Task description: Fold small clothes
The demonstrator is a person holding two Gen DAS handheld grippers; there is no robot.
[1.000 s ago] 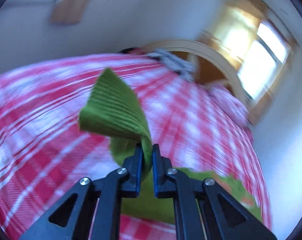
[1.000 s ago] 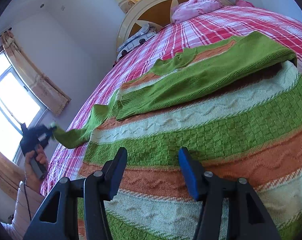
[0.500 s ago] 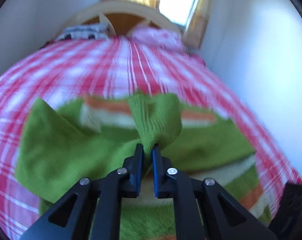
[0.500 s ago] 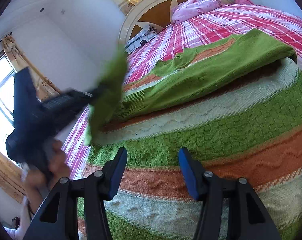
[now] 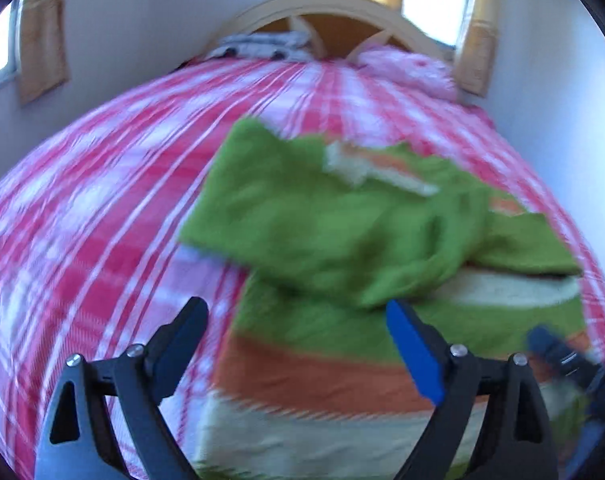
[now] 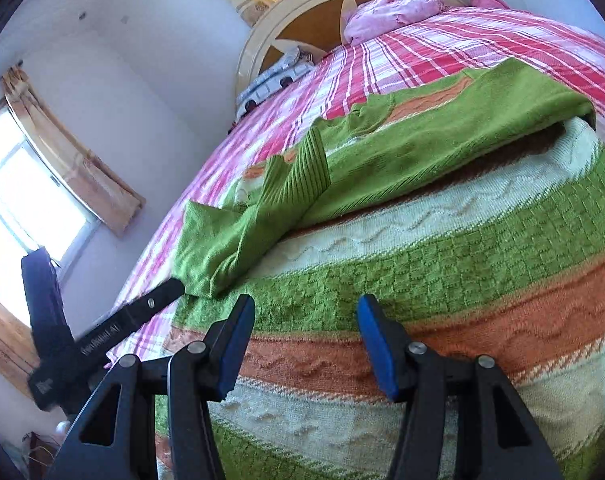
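A knitted sweater (image 6: 442, 264) striped green, orange and cream lies flat on the red plaid bedspread (image 6: 402, 52). One green sleeve (image 6: 262, 216) lies folded over its body, beside the other folded sleeve (image 6: 482, 128). In the left wrist view my left gripper (image 5: 296, 312) hovers just short of that sleeve (image 5: 342, 232), its jaws opening wide with nothing between them. One of its black fingers (image 6: 158, 300) shows at the sweater's left edge. My right gripper (image 6: 306, 308) stands open over the sweater's lower body, holding nothing.
A pink pillow (image 6: 394, 8) and a grey-and-white patterned bundle (image 6: 278, 76) lie against the arched wooden headboard (image 6: 302, 4). Curtained windows (image 6: 30, 200) and a white wall flank the bed. Bare plaid bedspread (image 5: 102, 200) stretches left of the sweater.
My left gripper swung the green sleeve from out at the left across onto the sweater's body, then let it go and opened wide. The right gripper has not moved.
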